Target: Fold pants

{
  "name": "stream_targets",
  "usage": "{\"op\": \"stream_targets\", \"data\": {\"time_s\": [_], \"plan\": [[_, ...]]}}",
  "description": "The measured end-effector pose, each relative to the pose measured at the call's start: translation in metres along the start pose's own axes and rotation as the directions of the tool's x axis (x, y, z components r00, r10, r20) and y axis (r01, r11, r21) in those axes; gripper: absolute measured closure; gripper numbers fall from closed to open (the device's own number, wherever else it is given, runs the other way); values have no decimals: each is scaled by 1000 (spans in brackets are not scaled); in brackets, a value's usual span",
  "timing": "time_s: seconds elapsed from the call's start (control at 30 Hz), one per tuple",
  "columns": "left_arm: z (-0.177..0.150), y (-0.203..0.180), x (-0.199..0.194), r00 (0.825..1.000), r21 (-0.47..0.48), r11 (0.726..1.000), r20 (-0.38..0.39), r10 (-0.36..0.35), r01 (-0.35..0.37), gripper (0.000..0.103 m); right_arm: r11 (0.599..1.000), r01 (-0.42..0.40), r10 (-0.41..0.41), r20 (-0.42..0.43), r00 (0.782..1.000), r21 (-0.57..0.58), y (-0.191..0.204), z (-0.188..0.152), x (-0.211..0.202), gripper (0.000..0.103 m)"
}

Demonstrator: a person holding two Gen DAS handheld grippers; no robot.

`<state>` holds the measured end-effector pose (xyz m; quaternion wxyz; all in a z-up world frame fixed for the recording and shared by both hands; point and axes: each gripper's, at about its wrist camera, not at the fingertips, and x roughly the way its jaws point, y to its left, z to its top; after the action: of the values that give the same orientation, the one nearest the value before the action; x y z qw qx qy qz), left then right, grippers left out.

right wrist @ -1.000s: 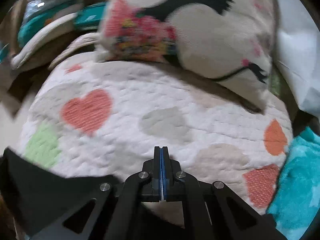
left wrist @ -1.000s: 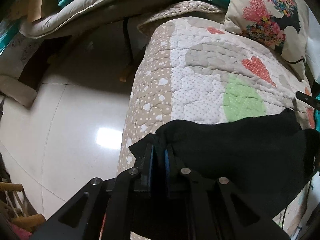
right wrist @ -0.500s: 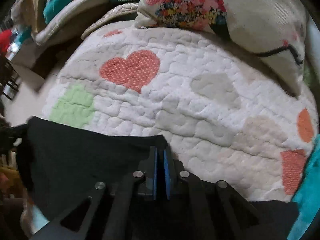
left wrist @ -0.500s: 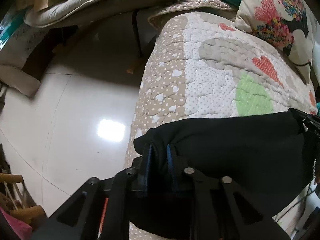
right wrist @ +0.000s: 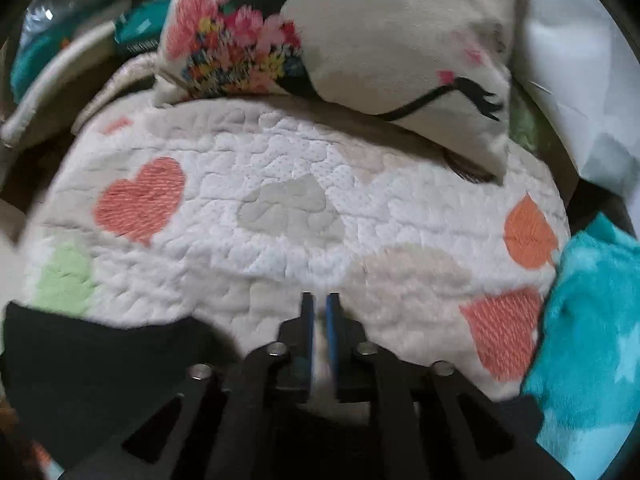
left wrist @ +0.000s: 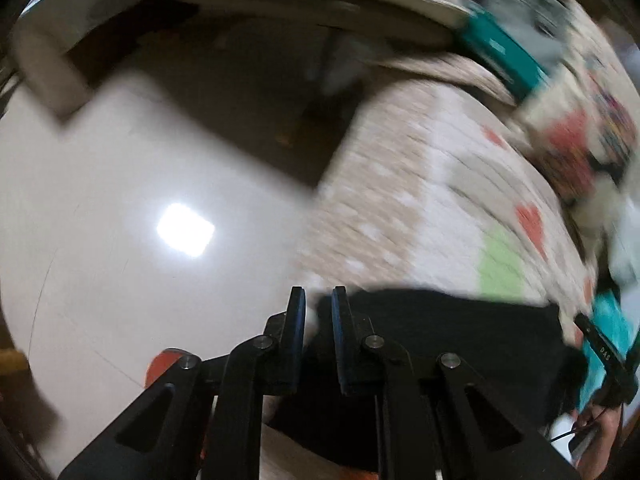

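Folding of the pants (right wrist: pixel 100 360) at an intermediate stage, shown from both wrist cameras. The black pants lie on the quilt (right wrist: pixel 280 168) along its near edge. In the right wrist view they fill the lower left and run under the tool. In the left wrist view, which is blurred, they form a dark band with a fairly straight far edge, close to where the quilt drops to the floor (left wrist: pixel 120 200).

The right gripper (right wrist: pixel 320 312) has just been opening. Its tongs stand apart, with only pale quilt visible in the gap and no cloth between them. It points at bare quilt just beyond the pants, with the pillow (right wrist: pixel 380 40) farther back and a teal blanket (right wrist: pixel 592 320) to the right.

The left gripper (left wrist: pixel 318 308) shows its tongs narrowly apart at the left corner of the pants. The gap is pale at the tips and dark lower down. Whether cloth is pinched there cannot be told through the blur.

Judged from this layout, one fold has probably been laid and let go on the right side, since the pants lie flat. How many layers lie there cannot be read from the black cloth. Still to do, most likely, are freeing the left corner, at least one more fold to make a compact bundle, and smoothing.
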<state>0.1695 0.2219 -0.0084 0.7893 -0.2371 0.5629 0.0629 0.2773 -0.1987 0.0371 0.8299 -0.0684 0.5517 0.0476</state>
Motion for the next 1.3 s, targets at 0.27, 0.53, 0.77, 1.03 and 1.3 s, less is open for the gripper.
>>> {"op": "stream_targets", "data": {"time_s": [0.27,0.53,0.77,1.03,1.3], "plan": [[-39,-51,29,993,228,972,-89,71,-49,78,980,-187,194,-114,974,68,-22,-98,-25,44],[-31,47,4,996,-165,983,-70,64,-75,66,965,-76,102,-90,991,251,-81,-126,-37,54],[-78,108,-23,991,-476,870,100,-90,127,66,984,-32,33,-7,999,176,-58,-129,-56,50],[-119,64,-6,896,-488,757,151,-419,436,49,964,-231,237,32,971,-130,57,-83,-80,42],[-113,43,13,886,-470,751,218,-410,463,38,850,-386,362,-135,922,-357,207,-24,-58,40]]}}
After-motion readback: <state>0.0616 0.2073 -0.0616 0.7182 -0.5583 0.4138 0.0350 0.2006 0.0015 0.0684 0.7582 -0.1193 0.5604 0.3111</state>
